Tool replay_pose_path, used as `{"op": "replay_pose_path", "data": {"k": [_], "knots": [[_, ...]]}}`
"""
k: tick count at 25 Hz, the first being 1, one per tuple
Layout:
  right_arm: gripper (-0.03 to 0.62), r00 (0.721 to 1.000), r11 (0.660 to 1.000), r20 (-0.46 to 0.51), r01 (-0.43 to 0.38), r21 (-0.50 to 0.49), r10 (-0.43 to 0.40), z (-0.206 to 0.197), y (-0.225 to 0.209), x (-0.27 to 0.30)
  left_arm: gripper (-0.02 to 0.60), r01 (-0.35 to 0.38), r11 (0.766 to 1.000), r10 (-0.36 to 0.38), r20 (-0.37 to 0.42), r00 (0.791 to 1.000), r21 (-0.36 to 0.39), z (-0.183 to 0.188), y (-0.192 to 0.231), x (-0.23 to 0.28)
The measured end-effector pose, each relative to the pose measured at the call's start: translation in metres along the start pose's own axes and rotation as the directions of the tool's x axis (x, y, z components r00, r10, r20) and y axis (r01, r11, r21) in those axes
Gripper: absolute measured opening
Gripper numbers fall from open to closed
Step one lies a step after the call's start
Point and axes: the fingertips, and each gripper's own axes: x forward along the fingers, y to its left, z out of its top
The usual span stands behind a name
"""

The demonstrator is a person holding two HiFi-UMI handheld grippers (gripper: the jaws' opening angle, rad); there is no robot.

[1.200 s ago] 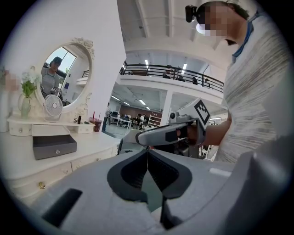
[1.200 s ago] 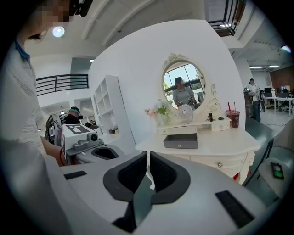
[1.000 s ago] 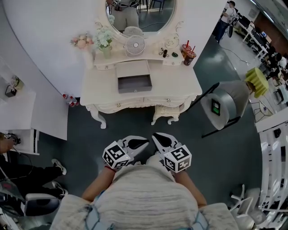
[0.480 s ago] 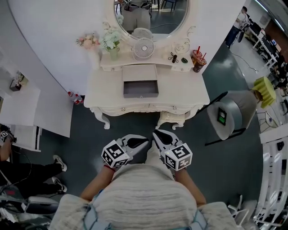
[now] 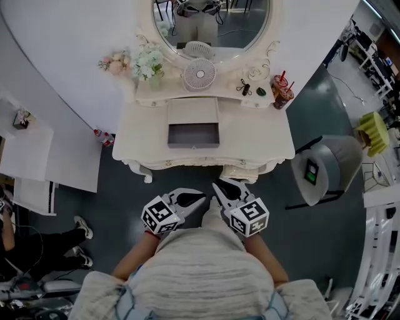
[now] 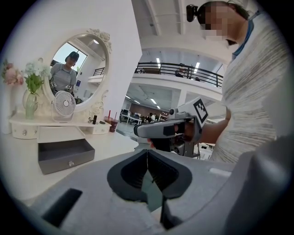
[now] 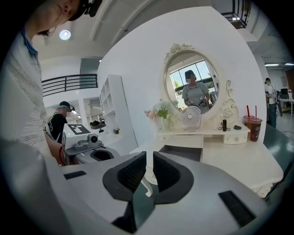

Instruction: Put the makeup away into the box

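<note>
left gripper (image 5: 201, 197) fingers (image 6: 133, 172) pressed together | right gripper (image 5: 216, 185) likewise | grey chair (image 5: 337, 159): head view only

Table (image 5: 256, 137) glossy, smooth, painted; box (image 5: 194, 144) matt, smooth

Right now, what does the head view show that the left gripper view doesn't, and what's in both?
Only the head view: the grey chair right of the dressing table, the bottles on the floor by its left leg, and a seated person's legs at the left edge.
Only the left gripper view: the upper-floor railing, plus a close look down the left gripper, jaws together and empty.
Both: the open grey drawer, white fan, oval mirror, flower vase and two drinks.
</note>
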Motion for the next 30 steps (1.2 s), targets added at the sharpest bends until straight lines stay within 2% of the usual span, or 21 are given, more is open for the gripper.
{"op": "replay_pose_path", "data": {"k": [6,20,24,30], "knots": [[0.011,1.000,1.000,-0.010,-0.027,0.003,0.027,0.019,-0.039,0.015,0.014,-0.003,1.000,0.003,0.001,1.000,-0.006,0.024,0.030,0.032],[0.012,0.996,0.997,-0.034,-0.077,0.007,0.078,0.040,-0.137,0.032,0.014,-0.028,0.999,0.027,-0.011,1.000,-0.031,0.052,0.084,0.116],[0.054,0.994,0.994,-0.026,-0.108,-0.002,0.108,0.047,-0.159,0.036,0.014,-0.049,0.998,0.049,0.003,0.999,-0.028,0.058,0.097,0.135],[0.057,0.991,0.992,-0.027,-0.130,0.011,0.130,0.051,-0.178,0.047,0.014,-0.066,0.997,0.067,0.013,0.998,-0.036,0.060,0.106,0.152]]}}
